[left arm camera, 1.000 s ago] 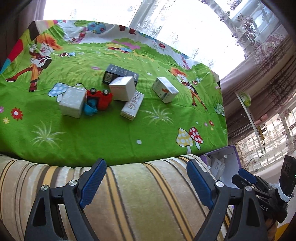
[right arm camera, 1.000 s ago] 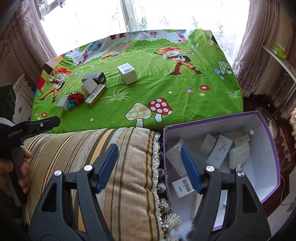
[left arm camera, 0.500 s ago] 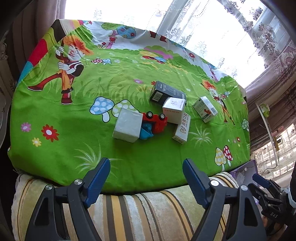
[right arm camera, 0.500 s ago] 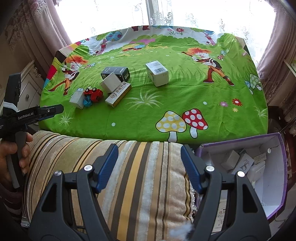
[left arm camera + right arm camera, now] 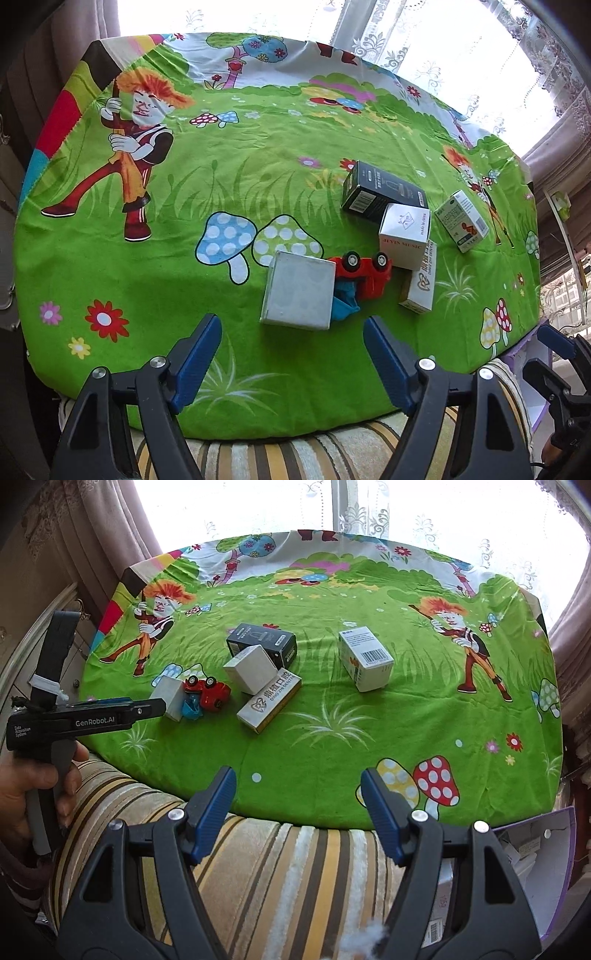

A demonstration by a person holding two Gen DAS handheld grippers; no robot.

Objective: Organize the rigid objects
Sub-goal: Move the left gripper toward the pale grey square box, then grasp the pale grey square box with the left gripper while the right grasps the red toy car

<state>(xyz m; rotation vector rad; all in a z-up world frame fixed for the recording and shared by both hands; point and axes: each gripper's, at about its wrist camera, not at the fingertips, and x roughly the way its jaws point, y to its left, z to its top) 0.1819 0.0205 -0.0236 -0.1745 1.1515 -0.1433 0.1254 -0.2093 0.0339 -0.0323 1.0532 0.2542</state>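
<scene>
Jaws on both grippers stood wide, empty. Left gripper (image 5: 291,354) hovered just short of the grey box (image 5: 298,290), which touched the toy car (image 5: 364,273) on the cloth-covered worktop (image 5: 147,280). Advice: clamp the flat cardboard sides squarely, clear of the car. Smooth, rigid cartons; soft cloth beneath.
</scene>
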